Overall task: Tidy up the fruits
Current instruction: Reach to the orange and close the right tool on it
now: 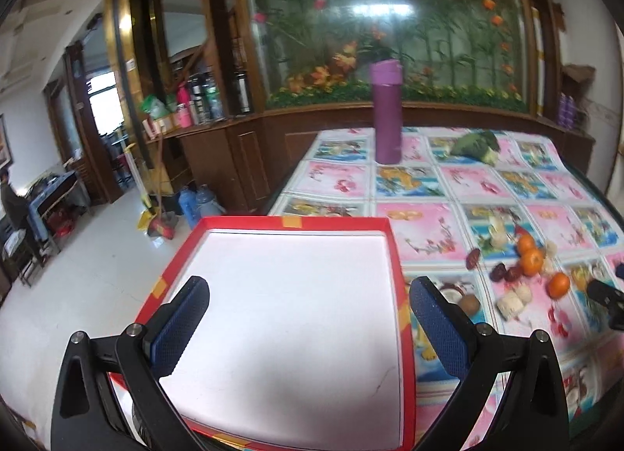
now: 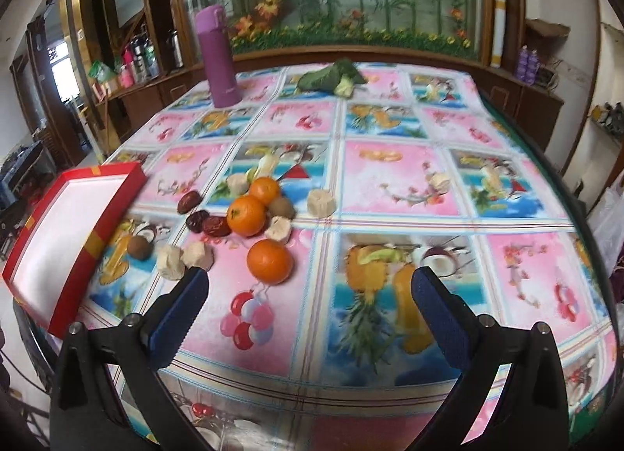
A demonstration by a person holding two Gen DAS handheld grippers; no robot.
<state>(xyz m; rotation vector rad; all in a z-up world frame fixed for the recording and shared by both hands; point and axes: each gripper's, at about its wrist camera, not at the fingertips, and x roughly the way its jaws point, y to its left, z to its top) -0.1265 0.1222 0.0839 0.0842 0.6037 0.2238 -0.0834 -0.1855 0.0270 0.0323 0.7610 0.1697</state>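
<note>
The left claw (image 1: pixel 308 314) hangs with its jaws wide apart and empty above the red box (image 1: pixel 394 252), whose white floor fills the gap between the fingers. The right claw (image 2: pixel 308 302) is likewise spread and holds nothing, low over the bench (image 2: pixel 390 185). The fruits lie ahead of it and to its left: the nearest orange (image 2: pixel 270 261) just beyond the left finger, two more oranges (image 2: pixel 246 215) further ahead, dates (image 2: pixel 206 222) and pale pieces (image 2: pixel 171 261) beside them, a kiwi (image 2: pixel 139 247) nearest the box. A purple flask (image 2: pixel 218 57) and broccoli (image 2: pixel 331 76) stand far ahead.
</note>
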